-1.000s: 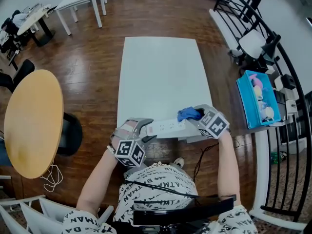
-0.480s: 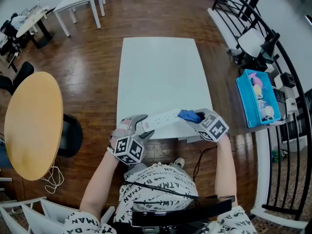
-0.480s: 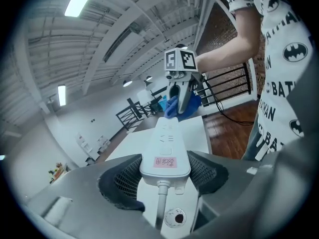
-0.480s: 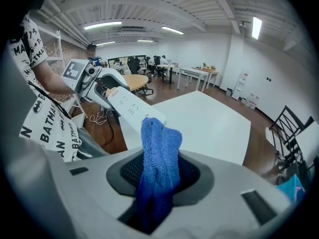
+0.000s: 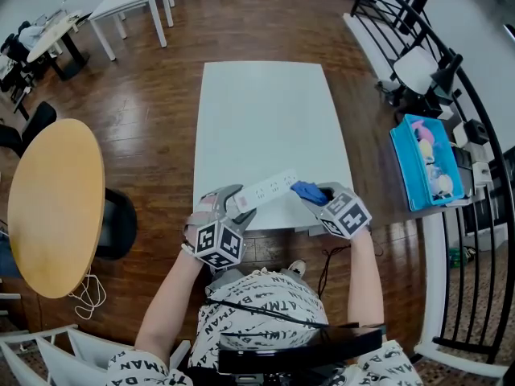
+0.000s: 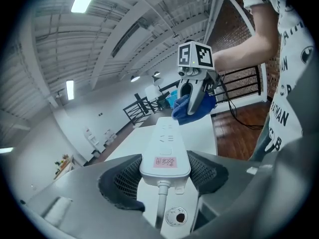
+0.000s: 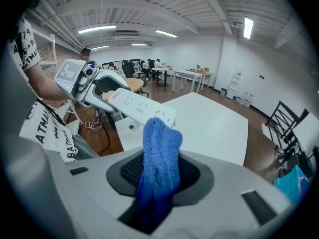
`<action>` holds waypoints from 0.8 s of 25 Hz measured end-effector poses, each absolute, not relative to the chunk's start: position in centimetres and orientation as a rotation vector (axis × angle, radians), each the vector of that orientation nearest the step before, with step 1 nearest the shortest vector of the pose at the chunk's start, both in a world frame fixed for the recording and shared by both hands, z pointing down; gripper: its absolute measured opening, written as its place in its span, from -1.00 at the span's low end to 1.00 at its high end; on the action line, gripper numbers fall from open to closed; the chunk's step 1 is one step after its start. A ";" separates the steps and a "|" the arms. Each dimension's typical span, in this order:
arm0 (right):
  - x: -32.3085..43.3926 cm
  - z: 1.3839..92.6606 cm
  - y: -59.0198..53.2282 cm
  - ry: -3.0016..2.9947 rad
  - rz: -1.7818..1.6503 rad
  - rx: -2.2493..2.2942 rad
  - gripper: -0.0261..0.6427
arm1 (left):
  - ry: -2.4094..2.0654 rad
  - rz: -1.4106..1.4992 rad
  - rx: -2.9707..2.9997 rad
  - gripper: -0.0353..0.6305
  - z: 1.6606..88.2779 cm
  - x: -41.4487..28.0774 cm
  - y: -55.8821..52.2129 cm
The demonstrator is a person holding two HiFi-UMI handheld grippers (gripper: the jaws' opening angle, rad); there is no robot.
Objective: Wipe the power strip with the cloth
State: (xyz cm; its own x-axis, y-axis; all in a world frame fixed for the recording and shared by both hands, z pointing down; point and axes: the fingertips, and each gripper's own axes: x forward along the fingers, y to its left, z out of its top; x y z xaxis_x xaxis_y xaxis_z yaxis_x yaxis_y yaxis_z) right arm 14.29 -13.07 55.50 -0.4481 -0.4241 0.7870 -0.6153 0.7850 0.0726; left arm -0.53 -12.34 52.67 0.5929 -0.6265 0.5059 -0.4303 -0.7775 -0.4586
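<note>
Left jaws: the left gripper stands wide, with both pads pressed on the long sides of the power strip at its cable end.
Right jaws: the right gripper is closed narrow on the blue cloth, and a wad of it stands ahead of the pads.
Strip position: it reaches out from the left jaws over the near edge of the white surface, apparently clear of it, with its free end angled toward the right gripper.
Cloth position: at the strip's free end. Contact looks likely, but no view settles it.
Strip handling: judged to be rigid, light plastic with a smooth case. Held at 1 end only, it acts as a lever, so pressure at the free end may twist it in the pads. The best hold is across the narrow width near the cable, as now, leaving the socket face bare.
Cable: the cable leaves the held end and may tug on the strip if it is swung.
Cloth handling: soft, limp towelling that will fold rather than push. The best hold is at the bunched middle, wad forward.
Left gripper view only: a pink label, the cable exit and pad contact on both sides.
Right gripper view only: socket rows along the strip's face and the cloth pinched between the pads.
Head view only: both grippers together and the strip's place against the surface edge. Grip detail is too small to read there.
</note>
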 end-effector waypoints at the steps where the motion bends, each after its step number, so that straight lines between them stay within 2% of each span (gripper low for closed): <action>1: 14.2 55.5 -13.1 -2.109 0.282 0.772 -0.51 | 0.878 -0.973 -2.534 -0.04 52.7 -0.6 -12.5; 20: 6.6 53.8 -11.5 -2.227 0.203 0.671 -0.52 | 0.988 -0.938 -2.561 -0.04 51.9 0.1 -13.3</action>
State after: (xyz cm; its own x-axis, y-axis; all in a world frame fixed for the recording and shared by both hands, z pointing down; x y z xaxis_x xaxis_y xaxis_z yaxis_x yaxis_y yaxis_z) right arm 6.63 -11.49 53.78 -0.5522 -0.4006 0.7312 -0.5264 0.8476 0.0669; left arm 0.06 -13.33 51.90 0.5649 -0.6699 0.4817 -0.5156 -0.7424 -0.4277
